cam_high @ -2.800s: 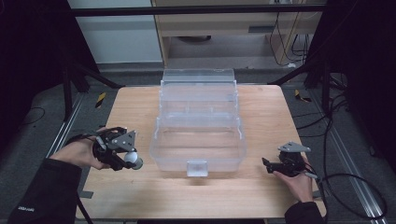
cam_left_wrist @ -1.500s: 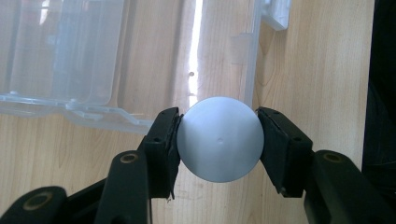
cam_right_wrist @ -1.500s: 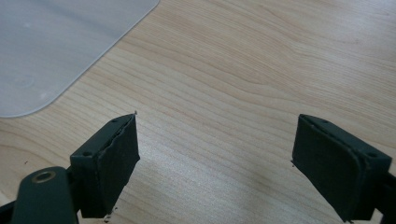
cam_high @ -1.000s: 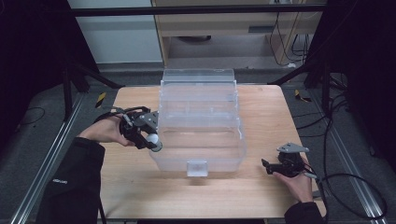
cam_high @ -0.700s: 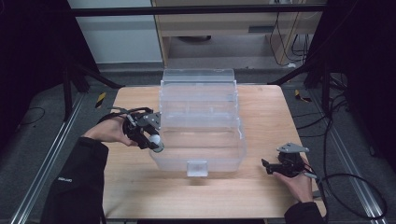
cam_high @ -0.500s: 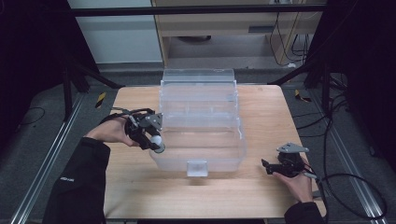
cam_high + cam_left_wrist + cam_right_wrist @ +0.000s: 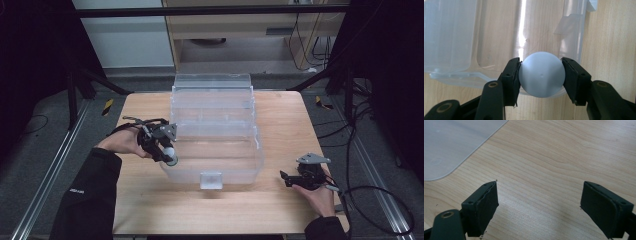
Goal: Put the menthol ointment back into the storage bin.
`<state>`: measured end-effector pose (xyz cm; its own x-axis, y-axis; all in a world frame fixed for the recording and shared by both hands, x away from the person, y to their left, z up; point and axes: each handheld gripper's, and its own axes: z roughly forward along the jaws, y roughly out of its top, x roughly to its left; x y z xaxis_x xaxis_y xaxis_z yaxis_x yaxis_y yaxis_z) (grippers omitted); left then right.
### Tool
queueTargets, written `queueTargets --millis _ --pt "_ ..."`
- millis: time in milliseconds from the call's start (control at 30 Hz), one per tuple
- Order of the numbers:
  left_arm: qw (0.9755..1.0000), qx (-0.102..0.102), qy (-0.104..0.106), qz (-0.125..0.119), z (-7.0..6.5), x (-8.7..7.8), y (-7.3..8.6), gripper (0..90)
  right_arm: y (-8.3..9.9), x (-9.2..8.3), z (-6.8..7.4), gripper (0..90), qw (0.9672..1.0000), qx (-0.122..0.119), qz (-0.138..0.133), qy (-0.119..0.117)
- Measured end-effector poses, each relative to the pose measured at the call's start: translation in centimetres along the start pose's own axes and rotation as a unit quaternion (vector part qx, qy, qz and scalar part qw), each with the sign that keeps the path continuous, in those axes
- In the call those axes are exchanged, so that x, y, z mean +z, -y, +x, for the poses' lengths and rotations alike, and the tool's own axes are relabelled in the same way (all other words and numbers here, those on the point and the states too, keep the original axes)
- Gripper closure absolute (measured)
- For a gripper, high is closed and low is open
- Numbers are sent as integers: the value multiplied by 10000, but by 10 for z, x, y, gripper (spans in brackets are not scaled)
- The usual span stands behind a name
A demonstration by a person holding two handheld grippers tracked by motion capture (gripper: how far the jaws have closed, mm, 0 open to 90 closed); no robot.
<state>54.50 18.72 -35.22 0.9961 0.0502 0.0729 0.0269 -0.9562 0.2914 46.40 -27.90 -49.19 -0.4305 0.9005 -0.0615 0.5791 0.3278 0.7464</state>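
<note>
A pale grey ball (image 7: 541,77) sits squeezed between both black pads of my left gripper (image 7: 170,156), which is shut on it; the ball (image 7: 170,153) hangs just over the left front rim of a clear plastic bin (image 7: 256,145) in the middle of the wooden table (image 7: 150,200). The left gripper view looks down past the ball into the bin (image 7: 499,32). My right gripper (image 7: 286,178) rests low at the table's right front, jaws wide apart with bare wood between them (image 7: 539,202). A corner of the bin (image 7: 451,145) lies to its upper left.
The bin's open lid (image 7: 212,82) stands up at the back. A latch tab (image 7: 211,179) juts from the bin's front wall. Black frame posts (image 7: 345,75) flank the table, and cables (image 7: 380,200) trail on the floor at right.
My left hand carried the ball from the table's left front up to the bin's left rim, then sank slightly over the last second. The right gripper stayed put.
</note>
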Motion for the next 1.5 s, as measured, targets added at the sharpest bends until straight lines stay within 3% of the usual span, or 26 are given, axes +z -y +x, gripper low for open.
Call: queueTargets --millis 500,1500 --pt "9998 -25 128 123 2 21 7 502 0 1 1 148 10000 -20 43 -13" --pt "9996 -105 192 151 5 43 13 502 1 3 2 145 9999 -80 92 -19"
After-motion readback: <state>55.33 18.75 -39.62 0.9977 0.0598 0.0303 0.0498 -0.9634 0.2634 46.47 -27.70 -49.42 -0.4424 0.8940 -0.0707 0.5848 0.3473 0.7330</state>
